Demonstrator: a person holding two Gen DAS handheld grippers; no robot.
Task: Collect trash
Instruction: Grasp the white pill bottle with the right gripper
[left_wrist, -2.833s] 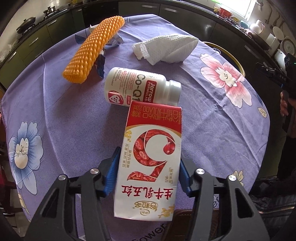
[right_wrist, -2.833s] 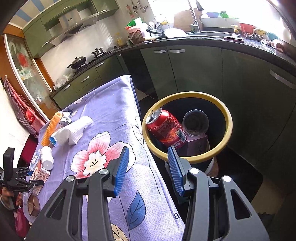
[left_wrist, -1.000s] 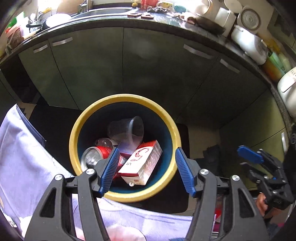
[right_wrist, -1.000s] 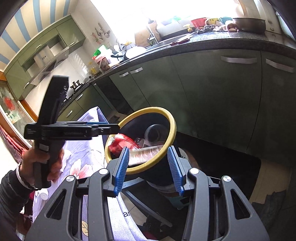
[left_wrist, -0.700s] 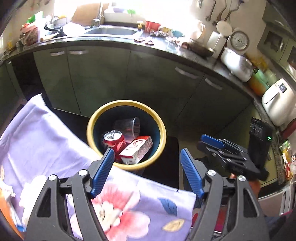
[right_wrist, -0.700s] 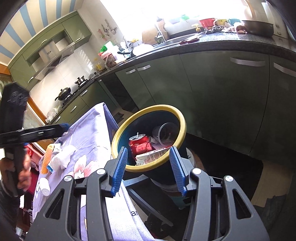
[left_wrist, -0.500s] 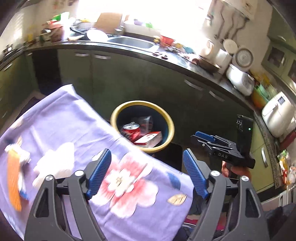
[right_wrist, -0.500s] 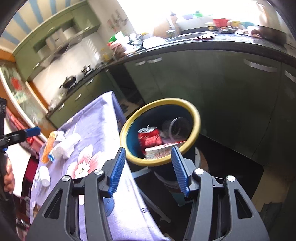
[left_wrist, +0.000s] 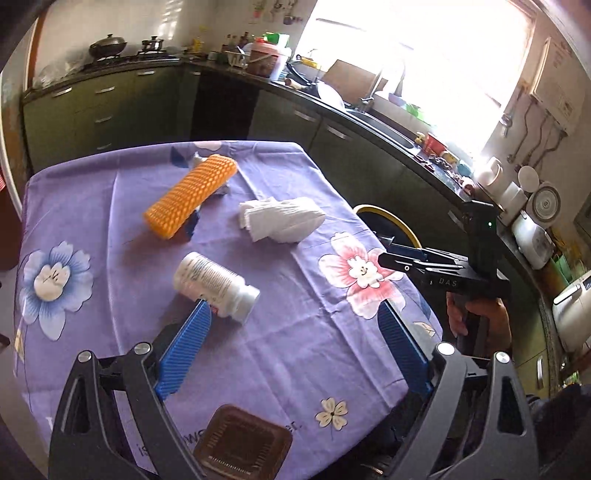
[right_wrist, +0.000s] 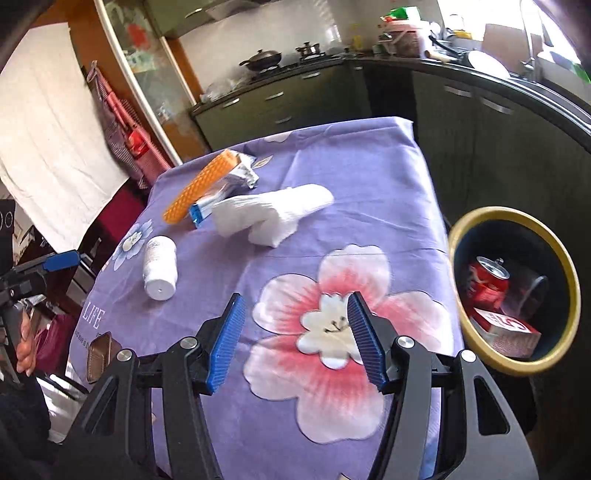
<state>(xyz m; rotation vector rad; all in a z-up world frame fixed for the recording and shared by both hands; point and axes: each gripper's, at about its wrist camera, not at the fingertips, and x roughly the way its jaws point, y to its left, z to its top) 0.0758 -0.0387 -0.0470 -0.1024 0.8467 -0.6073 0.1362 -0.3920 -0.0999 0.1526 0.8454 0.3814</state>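
Note:
My left gripper (left_wrist: 293, 306) hangs over the near edge of the purple flowered tablecloth (left_wrist: 110, 206), its jaws opening wide with nothing between them. A white pill bottle (left_wrist: 214, 286) lies on its side just past the left pad. Beyond lie an orange foam net (left_wrist: 190, 195) and a crumpled white paper towel (left_wrist: 284, 219). My right gripper (right_wrist: 295, 298) hovers over the pink flower print, its jaws also opening and holding nothing. The yellow-rimmed bin (right_wrist: 480, 360) beside the table holds a red can (right_wrist: 487, 280), a red-and-white carton (right_wrist: 506, 332) and a clear cup (right_wrist: 532, 295).
A brown foil tray (left_wrist: 242, 439) sits at the table's near edge. A blue-and-silver wrapper (right_wrist: 242, 171) lies under the foam net (right_wrist: 201, 188). Green kitchen cabinets (left_wrist: 103, 107) and a counter with a sink run behind the table and the bin.
Both grippers have swung from over the bin back to the table. The carton that the left one held now lies in the bin. Both pairs of jaws stand wider.

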